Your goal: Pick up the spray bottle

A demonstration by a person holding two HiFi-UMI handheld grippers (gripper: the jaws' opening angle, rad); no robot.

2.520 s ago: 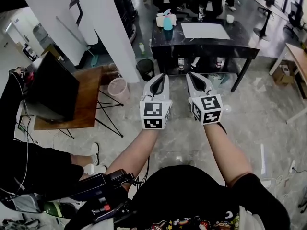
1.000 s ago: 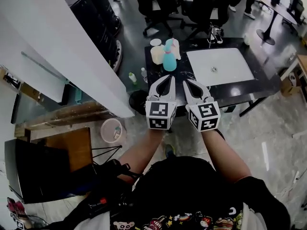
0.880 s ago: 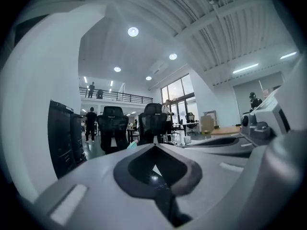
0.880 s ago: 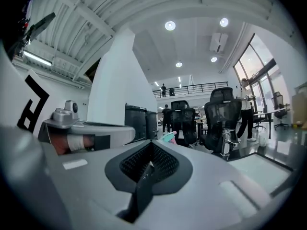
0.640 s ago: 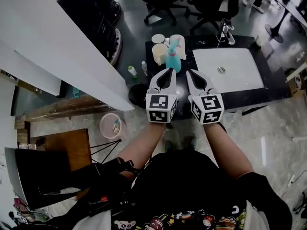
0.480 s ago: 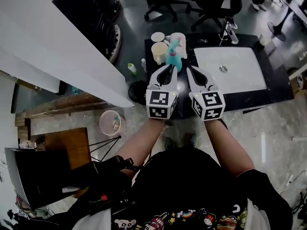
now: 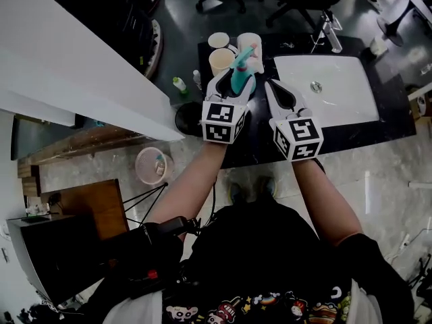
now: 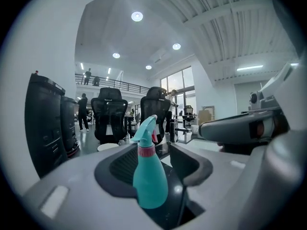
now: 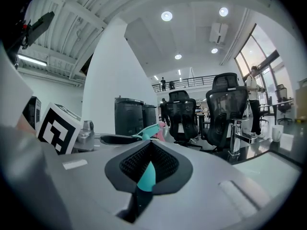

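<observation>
Teal spray bottle (image 7: 239, 73) upright on the dark tabletop (image 7: 337, 137), near its 9 o'clock end, with a pink collar under the nozzle. Left gripper (image 7: 233, 85) wide, one jaw at 9 o'clock and one at 3 o'clock of the bottle, the bottle in between. Clear gap at the 3 o'clock side; contact at the 9 o'clock side not possible to judge (very close there). Right gripper (image 7: 273, 90) at 4 o'clock of the bottle, just beside the left one, jaws together at the tips and holding nothing. Only a strip of teal visible through the hollow between its pads. Pale cups (image 7: 221, 59) at 11 to 12 o'clock of the bottle, close behind it. White sheet (image 7: 327, 96) flat on the tabletop at 3 o'clock of the bottle. Black office chairs (image 8: 109, 114) farther off at 12 o'clock.
</observation>
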